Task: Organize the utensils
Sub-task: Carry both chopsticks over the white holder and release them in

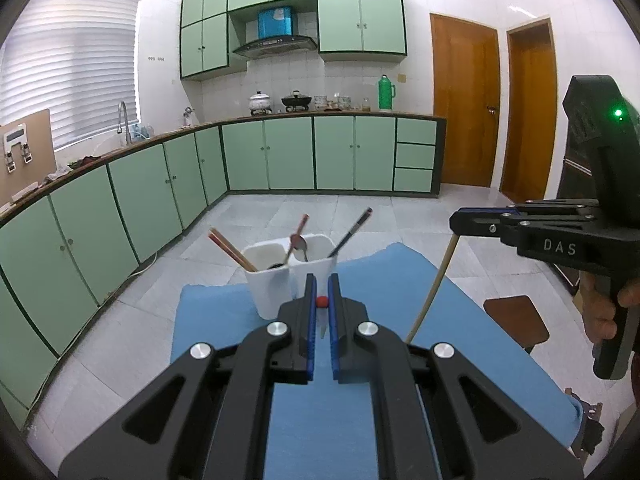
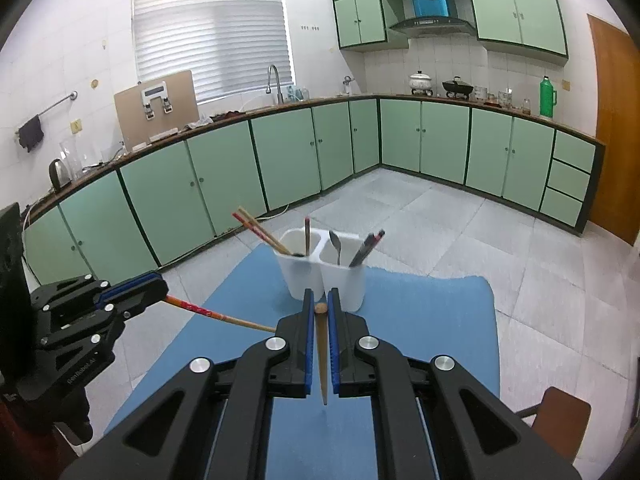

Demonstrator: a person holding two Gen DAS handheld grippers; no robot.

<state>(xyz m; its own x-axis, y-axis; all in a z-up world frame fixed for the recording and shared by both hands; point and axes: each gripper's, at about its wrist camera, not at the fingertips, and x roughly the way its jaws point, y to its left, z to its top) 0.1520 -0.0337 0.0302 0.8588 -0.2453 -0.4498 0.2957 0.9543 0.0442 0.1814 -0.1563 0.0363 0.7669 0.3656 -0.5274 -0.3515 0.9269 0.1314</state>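
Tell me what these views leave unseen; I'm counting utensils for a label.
- Left wrist view: the red-tipped chopstick in the left gripper shows end-on; its length is hidden by the jaws.
- Both views: lower ends of standing utensils, hidden inside the white holder.
- Right wrist view: the holder's front base, behind the right gripper and its plain chopstick.

A cloth (image 2: pixel 420 320) lies on the table, and a two-part holder (image 2: pixel 326 276) stands on it toward the far edge. In the holder's left part lean a pair of chopsticks (image 2: pixel 262 231) and one upright stick (image 2: pixel 307 236); in its right part stand a spoon (image 2: pixel 336 245) and two more sticks (image 2: pixel 368 248). The left gripper (image 2: pixel 160 286) hangs left of the holder with a chopstick (image 2: pixel 216 314) sticking out toward the middle. The right gripper (image 2: pixel 320 312) sits just before the holder, a chopstick (image 2: pixel 321 356) hanging down between its fingers. Counters run behind and along the left.
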